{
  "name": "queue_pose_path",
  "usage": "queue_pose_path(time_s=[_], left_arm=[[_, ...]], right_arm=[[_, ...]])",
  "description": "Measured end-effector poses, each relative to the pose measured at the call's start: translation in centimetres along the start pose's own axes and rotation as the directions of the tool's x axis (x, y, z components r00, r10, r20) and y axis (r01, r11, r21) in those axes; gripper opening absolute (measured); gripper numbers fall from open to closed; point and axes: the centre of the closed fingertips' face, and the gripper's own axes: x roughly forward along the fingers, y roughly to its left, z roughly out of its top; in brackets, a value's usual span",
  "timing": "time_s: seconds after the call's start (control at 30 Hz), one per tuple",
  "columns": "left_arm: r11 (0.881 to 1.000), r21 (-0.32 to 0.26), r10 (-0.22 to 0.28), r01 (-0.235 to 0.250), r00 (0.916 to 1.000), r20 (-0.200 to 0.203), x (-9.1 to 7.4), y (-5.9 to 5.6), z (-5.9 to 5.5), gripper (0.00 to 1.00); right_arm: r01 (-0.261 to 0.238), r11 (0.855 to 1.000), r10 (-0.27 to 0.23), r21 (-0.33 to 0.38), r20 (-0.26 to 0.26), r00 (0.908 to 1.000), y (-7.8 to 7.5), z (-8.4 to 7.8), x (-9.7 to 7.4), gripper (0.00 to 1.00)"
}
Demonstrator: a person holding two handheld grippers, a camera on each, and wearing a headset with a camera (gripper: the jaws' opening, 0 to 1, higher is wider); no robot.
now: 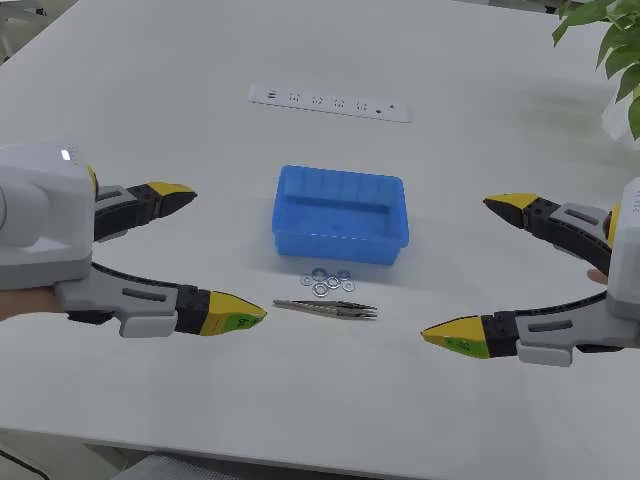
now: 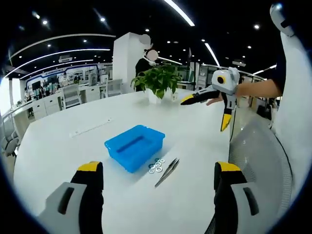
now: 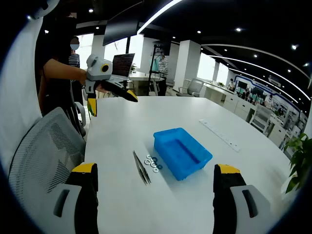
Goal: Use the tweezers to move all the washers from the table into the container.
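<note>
A blue plastic container (image 1: 340, 215) sits mid-table, its inside bare (image 2: 133, 145) (image 3: 182, 151). Several small metal washers (image 1: 331, 282) lie in a cluster just in front of it (image 2: 156, 165) (image 3: 152, 162). Steel tweezers (image 1: 326, 309) lie flat beside the washers, nearer to me (image 2: 167, 171) (image 3: 141, 166). My left gripper (image 1: 218, 253) hovers open to the left of these, jaws wide apart and holding nothing. My right gripper (image 1: 466, 270) hovers open on the opposite side, equally wide. Each one appears across the table in the other's view, the right gripper (image 2: 204, 114) and the left gripper (image 3: 113, 101).
A white power strip (image 1: 329, 103) lies beyond the container (image 2: 90, 127) (image 3: 222, 135). A potted plant (image 1: 612, 50) stands at the far right table corner (image 2: 158, 81). A mesh office chair (image 3: 44, 156) stands at the near table edge (image 2: 253, 151). People stand in the background.
</note>
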Motion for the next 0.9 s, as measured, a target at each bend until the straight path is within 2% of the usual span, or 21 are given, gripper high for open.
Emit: queue_pose_path(time_s=[0.3, 0.9], left_arm=[[1.000, 0.000, 0.004, -0.004, 1.0000, 0.003, -0.03, 0.05, 0.23, 1.00], [1.000, 0.003, -0.003, 0.003, 0.9999, -0.010, -0.32, -0.11, -0.14, 1.00]], right_arm=[[-0.007, 1.000, 0.007, -0.009, -0.006, 1.0000, 0.18, -0.06, 0.16, 0.99], [-0.002, 1.000, 0.002, -0.007, -0.008, 1.0000, 0.21, -0.14, -0.14, 0.99]])
